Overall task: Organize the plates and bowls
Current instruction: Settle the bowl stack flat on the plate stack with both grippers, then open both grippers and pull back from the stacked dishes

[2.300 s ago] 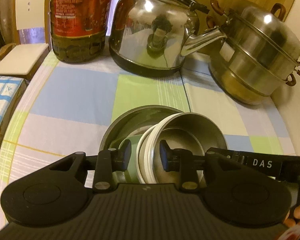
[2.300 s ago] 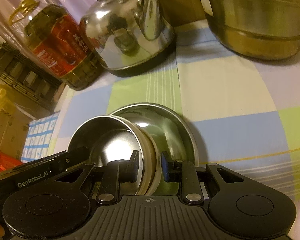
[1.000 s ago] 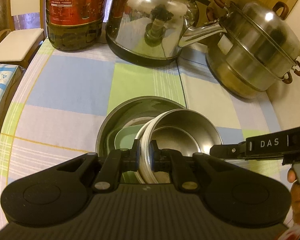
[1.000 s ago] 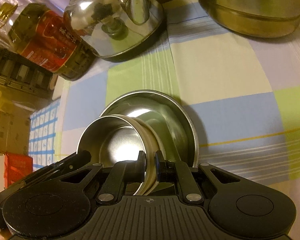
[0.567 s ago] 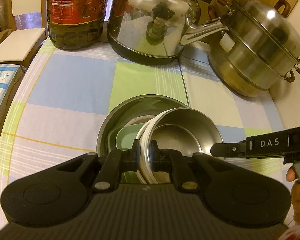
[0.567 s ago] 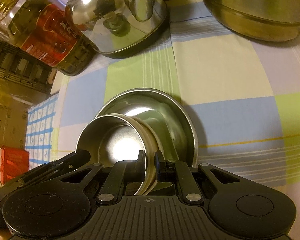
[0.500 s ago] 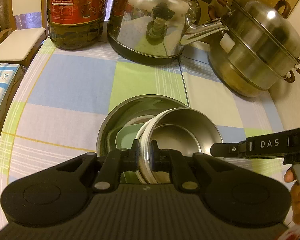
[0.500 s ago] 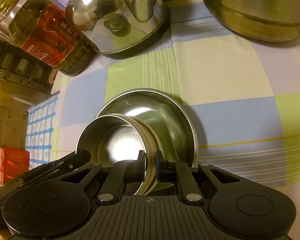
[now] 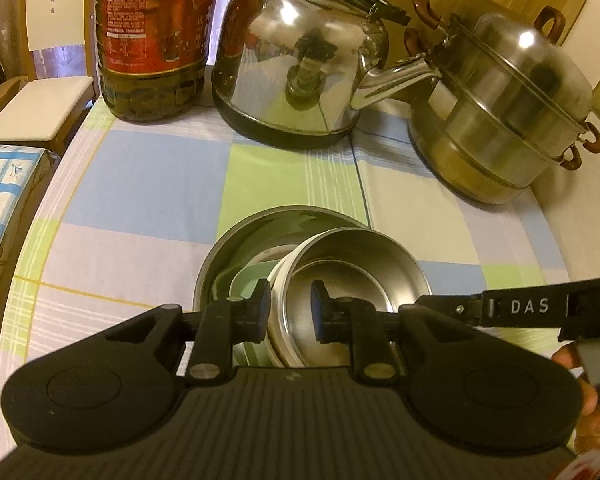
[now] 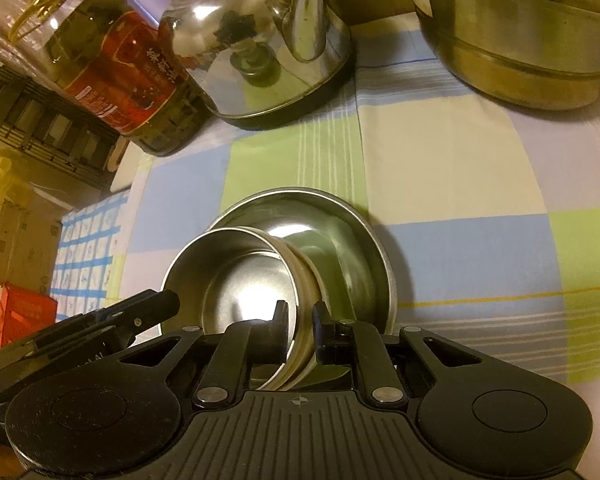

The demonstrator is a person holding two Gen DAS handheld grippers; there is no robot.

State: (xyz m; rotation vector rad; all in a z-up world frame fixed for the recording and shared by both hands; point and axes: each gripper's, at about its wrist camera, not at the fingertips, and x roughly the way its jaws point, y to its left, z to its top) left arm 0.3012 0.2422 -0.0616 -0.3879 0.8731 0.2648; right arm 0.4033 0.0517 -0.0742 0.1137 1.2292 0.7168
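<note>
A small steel bowl with a white outer band (image 9: 356, 280) (image 10: 240, 280) leans tilted inside a wider steel bowl (image 9: 260, 220) (image 10: 340, 248). Under it a pale green dish (image 9: 248, 280) shows. My left gripper (image 9: 290, 312) straddles the small bowl's near-left rim and its jaws are opening, with a gap at the inner pad. My right gripper (image 10: 300, 320) straddles the opposite rim. Its jaws are also opening, and the rim still stands between the pads. The right gripper's black body marked DAS (image 9: 520, 306) reaches in from the right, held by a hand (image 9: 592, 400).
On the checked cloth (image 9: 148, 176) at the back stand a large oil bottle (image 9: 152, 40), a steel kettle (image 9: 300, 72) and a stacked steel steamer pot (image 9: 508, 120). The table's rounded edge runs down the left, with a white chair seat (image 9: 40, 108) beyond it.
Both grippers were shut on the small bowl's rim a second ago. Their jaws have now parted a little. The bowl stays tilted in the wider bowl and neither hand has shifted.
</note>
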